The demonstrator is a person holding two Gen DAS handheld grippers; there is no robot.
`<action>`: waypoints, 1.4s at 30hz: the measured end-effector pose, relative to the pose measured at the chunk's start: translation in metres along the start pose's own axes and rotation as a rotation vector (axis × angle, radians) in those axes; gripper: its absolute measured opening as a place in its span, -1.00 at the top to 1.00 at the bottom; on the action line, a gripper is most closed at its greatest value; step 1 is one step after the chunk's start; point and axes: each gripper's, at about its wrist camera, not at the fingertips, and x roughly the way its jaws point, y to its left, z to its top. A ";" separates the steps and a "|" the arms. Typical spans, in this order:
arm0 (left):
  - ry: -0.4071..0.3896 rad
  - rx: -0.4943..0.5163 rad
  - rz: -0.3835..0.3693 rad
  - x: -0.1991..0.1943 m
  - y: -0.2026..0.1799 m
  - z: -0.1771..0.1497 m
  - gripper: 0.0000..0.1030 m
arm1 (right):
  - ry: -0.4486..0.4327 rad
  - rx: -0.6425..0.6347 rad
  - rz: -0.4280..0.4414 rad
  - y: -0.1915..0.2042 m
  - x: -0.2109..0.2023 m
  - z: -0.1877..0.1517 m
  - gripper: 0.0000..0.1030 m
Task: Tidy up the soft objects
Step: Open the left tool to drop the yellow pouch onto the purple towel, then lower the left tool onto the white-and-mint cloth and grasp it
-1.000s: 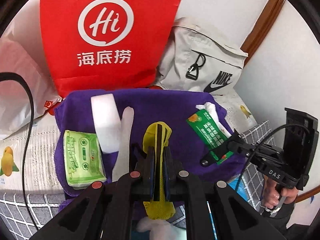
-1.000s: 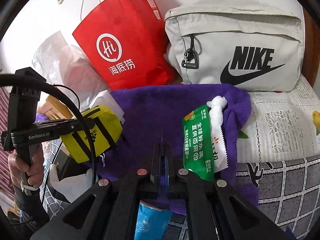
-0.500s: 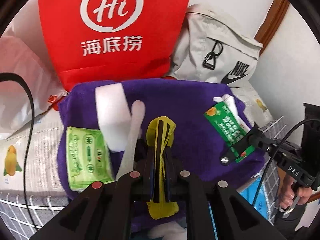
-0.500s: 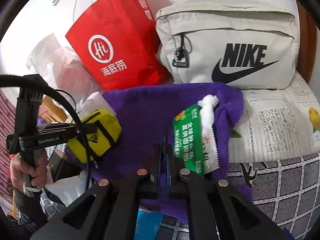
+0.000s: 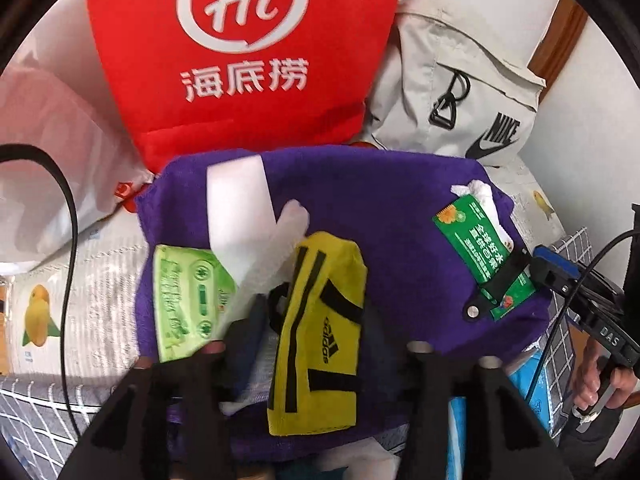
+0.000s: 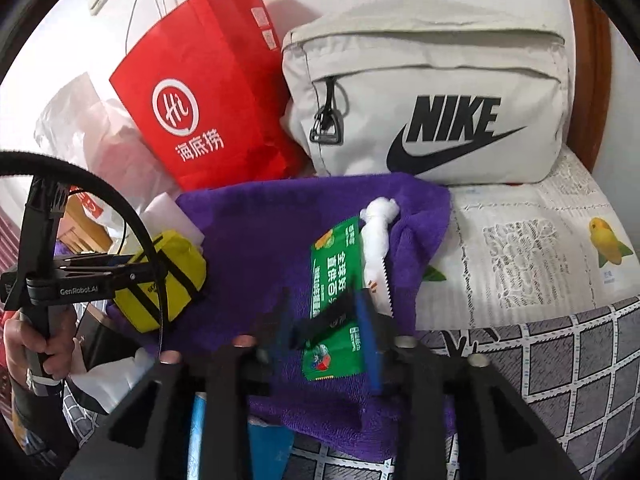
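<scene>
In the left wrist view, your left gripper [image 5: 316,320] points down at a purple towel [image 5: 400,208]. Its jaws are opening, and the yellow pouch [image 5: 320,332] lies loose between them on the towel's near edge. Spread fully before you lift away, so neither pad drags it.

In the right wrist view, your right gripper [image 6: 328,336] is opening too, its jaws astride the lower end of the green packet [image 6: 336,280] on the towel's right side. Centre the packet before you close.
</scene>
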 end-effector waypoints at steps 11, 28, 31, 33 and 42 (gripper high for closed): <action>-0.085 -0.016 -0.006 -0.038 0.004 0.005 -0.45 | -0.063 0.001 0.027 0.005 -0.014 0.006 0.04; -0.141 0.044 0.018 -0.107 -0.017 -0.019 -0.45 | -0.101 -0.099 0.029 0.046 -0.099 -0.017 -0.01; -0.108 0.113 0.024 -0.113 -0.033 -0.035 -0.45 | -0.111 -0.111 0.019 0.049 -0.115 -0.031 -0.01; -0.089 0.157 0.025 -0.113 -0.043 -0.048 -0.45 | -0.112 -0.109 0.025 0.049 -0.122 -0.041 -0.03; 0.037 0.281 0.049 -0.076 -0.067 -0.098 -0.45 | -0.094 -0.068 0.014 0.043 -0.141 -0.073 -0.03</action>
